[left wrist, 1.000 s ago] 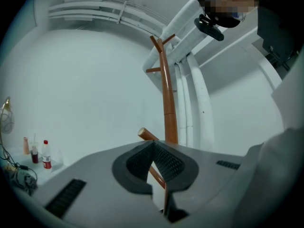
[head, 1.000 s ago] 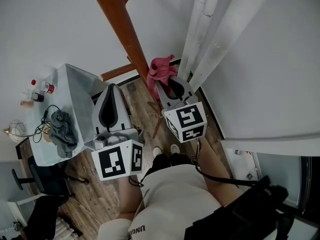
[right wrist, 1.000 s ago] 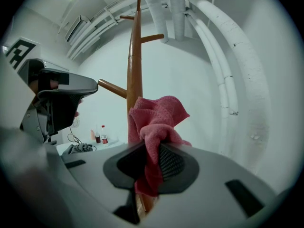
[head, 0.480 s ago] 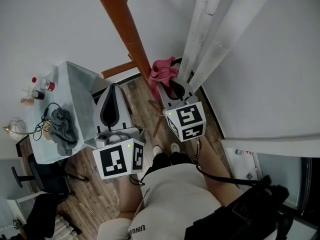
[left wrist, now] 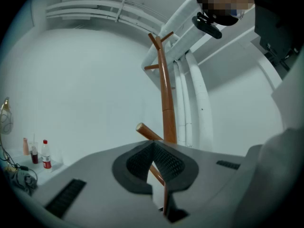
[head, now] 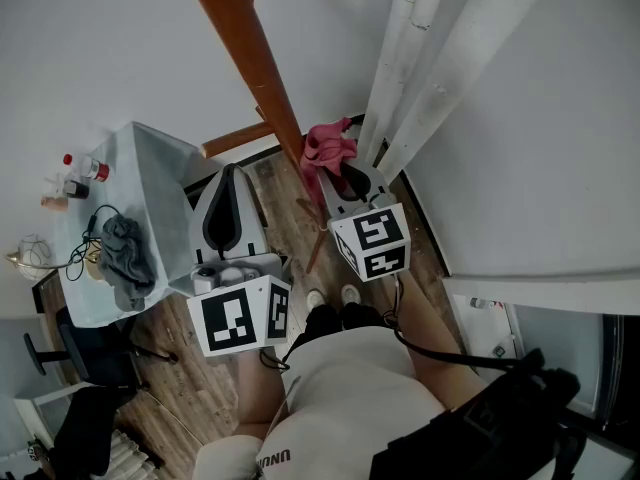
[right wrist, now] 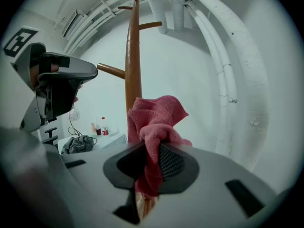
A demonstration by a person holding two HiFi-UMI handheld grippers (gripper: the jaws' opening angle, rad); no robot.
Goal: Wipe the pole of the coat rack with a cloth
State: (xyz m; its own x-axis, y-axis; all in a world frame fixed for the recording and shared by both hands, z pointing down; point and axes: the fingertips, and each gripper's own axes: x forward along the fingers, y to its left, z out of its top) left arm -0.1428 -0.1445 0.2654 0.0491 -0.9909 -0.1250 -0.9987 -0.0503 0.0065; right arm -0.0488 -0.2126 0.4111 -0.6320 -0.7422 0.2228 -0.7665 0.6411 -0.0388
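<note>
The coat rack's brown wooden pole slants down from the top of the head view and stands upright in the right gripper view. A pink cloth is bunched against its lower part. My right gripper is shut on the pink cloth, which sticks up between its pads and touches the pole. My left gripper hangs to the left of the pole, apart from it, shut with nothing in it. Past the left gripper I see the pole and a side peg.
White pipes run along the wall just right of the pole. A white table at the left carries a grey cloth, cables and small bottles. A black chair stands below it. The person's shoes are on the wood floor.
The pink cloth has shifted very slightly along the pole with the right gripper. The left gripper has barely drifted.
</note>
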